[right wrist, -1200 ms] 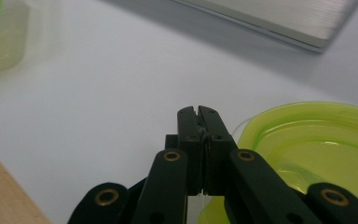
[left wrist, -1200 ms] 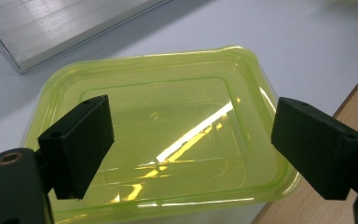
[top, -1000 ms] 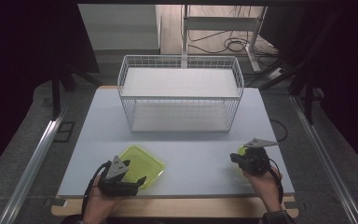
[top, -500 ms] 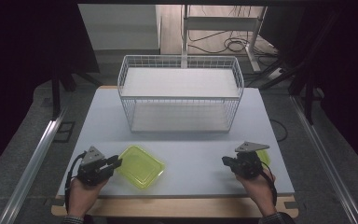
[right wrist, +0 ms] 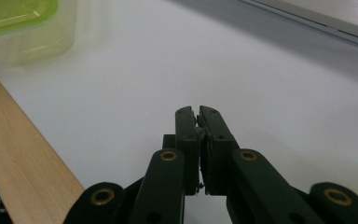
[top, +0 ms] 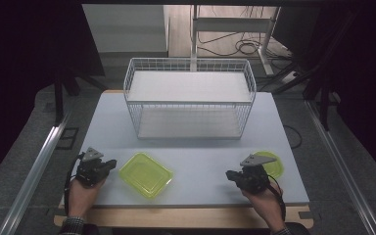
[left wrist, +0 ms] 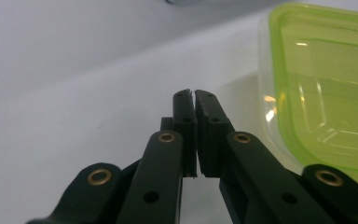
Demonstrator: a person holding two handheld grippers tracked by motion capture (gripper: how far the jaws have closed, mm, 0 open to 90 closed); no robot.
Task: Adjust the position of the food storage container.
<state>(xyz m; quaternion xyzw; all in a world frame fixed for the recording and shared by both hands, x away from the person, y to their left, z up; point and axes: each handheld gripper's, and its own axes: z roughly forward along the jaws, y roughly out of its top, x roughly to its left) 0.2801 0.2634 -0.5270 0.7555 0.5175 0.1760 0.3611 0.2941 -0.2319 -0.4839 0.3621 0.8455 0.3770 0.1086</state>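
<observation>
A: What sort of place is this?

B: It looks like a lab or recording studio. A plain white rectangular table [top: 196,166] stands between dark curtains, on grey carpet floor [top: 24,161].

A: What else shows it?

B: Loose black cables [top: 235,46] lie on the wooden floor behind, beside a metal stand [top: 269,44].

wire basket [top: 190,100]: empty, upright, far side | table [top: 200,169]: white top, wooden front edge
</observation>
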